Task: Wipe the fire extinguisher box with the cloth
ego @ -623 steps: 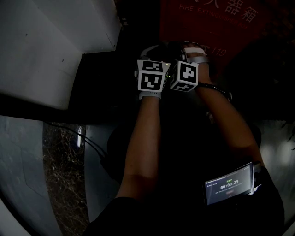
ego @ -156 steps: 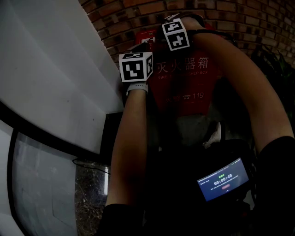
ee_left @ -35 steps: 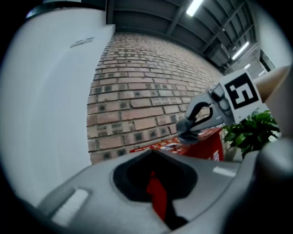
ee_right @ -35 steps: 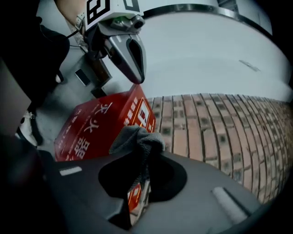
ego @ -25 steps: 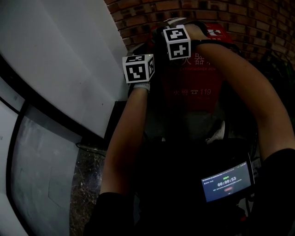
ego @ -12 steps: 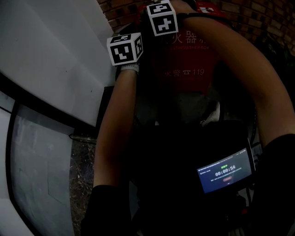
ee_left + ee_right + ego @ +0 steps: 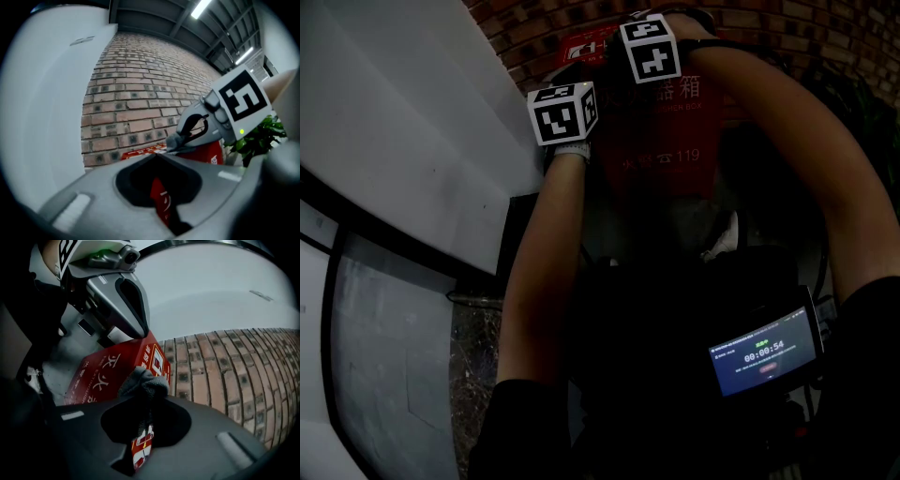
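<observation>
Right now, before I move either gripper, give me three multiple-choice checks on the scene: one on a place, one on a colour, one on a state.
1. Where is the cloth?
A. on the floor
B. in the jaws of the right gripper
C. on a shelf

2. What colour is the fire extinguisher box?
A. red
B. yellow
C. white

3. How do the jaws of the left gripper stand?
A. wide apart
B. shut on the cloth
C. together, nothing between them

Answers: B, the right gripper view shows the grey cloth pinched at the jaw tips; A, its front is red with white lettering; C, the left gripper view shows the tips meeting with nothing held.
</observation>
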`<state>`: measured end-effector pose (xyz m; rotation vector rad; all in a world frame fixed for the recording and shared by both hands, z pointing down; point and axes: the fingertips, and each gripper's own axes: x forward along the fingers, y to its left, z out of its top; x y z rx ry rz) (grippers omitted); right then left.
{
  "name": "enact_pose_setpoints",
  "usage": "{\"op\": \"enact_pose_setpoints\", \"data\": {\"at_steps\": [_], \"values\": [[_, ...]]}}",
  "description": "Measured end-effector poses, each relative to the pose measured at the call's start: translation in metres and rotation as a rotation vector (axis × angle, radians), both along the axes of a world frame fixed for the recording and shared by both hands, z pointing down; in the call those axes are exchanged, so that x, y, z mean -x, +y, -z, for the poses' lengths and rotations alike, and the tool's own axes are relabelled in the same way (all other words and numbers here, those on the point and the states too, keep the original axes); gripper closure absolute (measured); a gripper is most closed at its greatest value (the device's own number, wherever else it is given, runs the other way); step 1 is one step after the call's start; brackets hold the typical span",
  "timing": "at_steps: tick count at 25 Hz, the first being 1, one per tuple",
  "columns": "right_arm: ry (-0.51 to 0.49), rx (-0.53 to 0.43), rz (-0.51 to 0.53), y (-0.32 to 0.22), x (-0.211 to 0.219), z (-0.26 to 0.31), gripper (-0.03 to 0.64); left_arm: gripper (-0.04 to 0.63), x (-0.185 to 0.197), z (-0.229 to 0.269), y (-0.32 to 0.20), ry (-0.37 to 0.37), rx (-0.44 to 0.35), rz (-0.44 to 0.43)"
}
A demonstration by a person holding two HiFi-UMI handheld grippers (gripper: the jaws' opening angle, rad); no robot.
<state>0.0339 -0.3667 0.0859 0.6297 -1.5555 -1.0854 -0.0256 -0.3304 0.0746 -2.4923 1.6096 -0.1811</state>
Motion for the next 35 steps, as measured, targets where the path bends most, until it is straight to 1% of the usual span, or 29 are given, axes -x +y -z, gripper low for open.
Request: {"op": "enact_pose_setpoints", "data": {"at_steps": [5, 14, 18, 22, 24, 26, 27, 29, 31, 35], "values": [[-0.006, -0.004, -0.052, 0.001, -0.049, 0.001, 0.586, 0.592, -0.037, 0.005, 0.004, -0.016, -0.002, -0.038], [-0.028, -0.012, -0.158, 0.002, -0.129, 0.002, 0.586, 0.593, -0.081, 0.003, 0.007, -0.008, -0.011, -0.096], [-0.017, -0.018, -0.2, 0.007, -0.157, 0.001, 0.586, 0.592, -0.103, 0.002, 0.012, -0.004, -0.008, -0.124], [-0.006, -0.036, -0.289, 0.009, -0.193, 0.001, 0.586, 0.593, -0.117, -0.004, 0.02, -0.005, -0.001, -0.144], [-0.048, -0.049, -0.336, 0.013, -0.207, 0.002, 0.586, 0.592, -0.119, -0.012, 0.023, -0.015, 0.005, -0.147], [-0.147, -0.076, -0.356, 0.02, -0.211, 0.008, 0.585, 0.592, -0.117, -0.021, 0.027, -0.018, 0.011, -0.15], [-0.207, -0.103, -0.348, 0.025, -0.21, 0.013, 0.585, 0.592, -0.114, -0.025, 0.03, -0.015, 0.013, -0.15], [-0.308, -0.164, -0.302, 0.039, -0.202, 0.024, 0.586, 0.592, -0.108, -0.03, 0.034, -0.005, 0.016, -0.15], [-0.372, -0.198, -0.237, 0.056, -0.185, 0.029, 0.584, 0.592, -0.102, -0.033, 0.038, 0.011, 0.017, -0.152], [-0.477, -0.196, -0.133, 0.083, -0.144, 0.024, 0.585, 0.592, -0.091, -0.035, 0.045, 0.043, 0.0, -0.165]]}}
